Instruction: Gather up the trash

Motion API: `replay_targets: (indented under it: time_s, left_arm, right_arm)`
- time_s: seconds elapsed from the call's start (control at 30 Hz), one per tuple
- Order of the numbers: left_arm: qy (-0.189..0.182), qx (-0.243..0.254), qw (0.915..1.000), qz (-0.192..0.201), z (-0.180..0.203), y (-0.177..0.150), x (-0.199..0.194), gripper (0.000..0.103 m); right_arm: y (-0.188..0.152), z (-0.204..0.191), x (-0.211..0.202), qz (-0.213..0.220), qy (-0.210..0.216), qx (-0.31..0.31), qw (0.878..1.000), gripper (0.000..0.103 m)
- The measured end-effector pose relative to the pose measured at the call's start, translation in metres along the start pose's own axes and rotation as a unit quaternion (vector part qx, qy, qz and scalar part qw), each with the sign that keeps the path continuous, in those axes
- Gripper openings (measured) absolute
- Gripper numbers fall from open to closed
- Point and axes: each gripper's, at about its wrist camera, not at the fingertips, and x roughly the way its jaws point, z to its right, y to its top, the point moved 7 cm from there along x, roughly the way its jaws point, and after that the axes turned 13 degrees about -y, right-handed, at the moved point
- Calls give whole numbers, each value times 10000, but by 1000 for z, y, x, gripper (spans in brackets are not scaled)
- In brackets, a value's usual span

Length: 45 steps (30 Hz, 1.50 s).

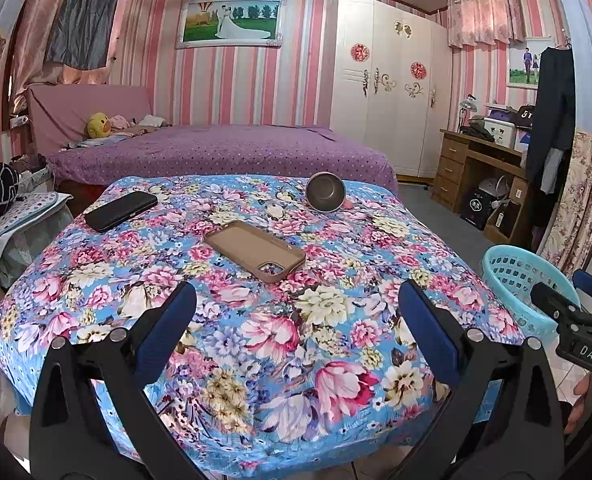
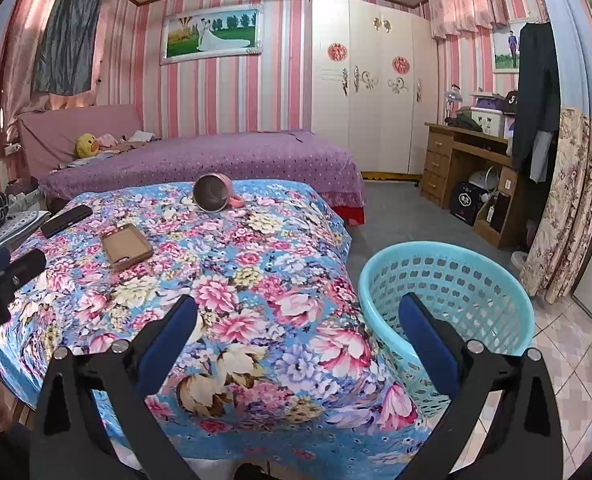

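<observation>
A table under a floral cloth point(image 1: 255, 320) holds a brown phone case point(image 1: 255, 249), a black phone point(image 1: 120, 210) and a pink mug point(image 1: 325, 191) lying on its side. The same case point(image 2: 127, 246), phone point(image 2: 66, 221) and mug point(image 2: 215, 192) show in the right wrist view. A turquoise basket point(image 2: 476, 280) stands on the floor right of the table; it also shows in the left wrist view point(image 1: 516, 280). My left gripper point(image 1: 296, 324) is open and empty over the near table edge. My right gripper point(image 2: 298, 326) is open and empty, between the table's right edge and the basket.
A purple bed point(image 1: 223, 152) lies behind the table. A white wardrobe point(image 1: 388, 80) and a wooden desk point(image 1: 480, 168) stand at the back right. A floral curtain point(image 2: 568, 208) hangs right of the basket. Cluttered bags point(image 1: 15, 208) sit left of the table.
</observation>
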Motion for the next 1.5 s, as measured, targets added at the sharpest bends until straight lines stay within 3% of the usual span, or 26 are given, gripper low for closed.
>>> replay_targets:
  time_s: [0.3,1.5]
  left_arm:
    - [-29,109,9999,-27,1,-6,-1,98]
    - [145,235,9996,88,0,-4,-4,98]
  right_arm:
    - [2,-3,-12,243,-64,-74,9997,98]
    - [7,-8,-21,478,-33,-148,9987,98]
